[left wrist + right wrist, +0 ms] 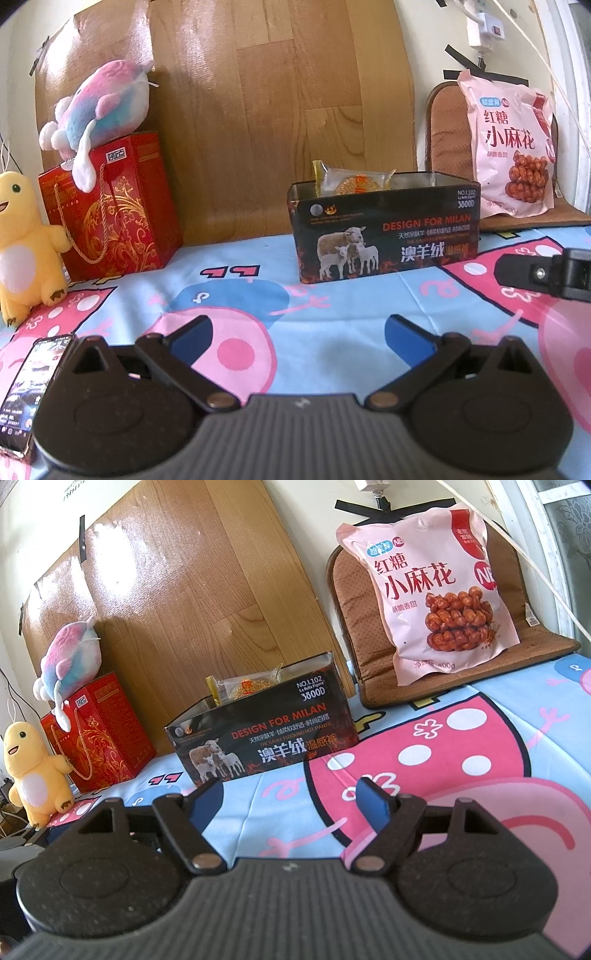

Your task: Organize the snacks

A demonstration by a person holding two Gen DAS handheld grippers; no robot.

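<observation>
Your pink snack bag leans upright against a brown seat cushion at the far right, well apart from both grippers. It looks light, soft and crinkly, probably slippery, with brittle twists inside; pinch the flat sealed top edge rather than the belly. An open black tin stands at centre, a wrapped mooncake poking above its rim. Your left gripper and right gripper both hover wide open and empty. The surface is a bed sheet, cartoon-printed and soft. A wood-grain board backs the scene.
</observation>
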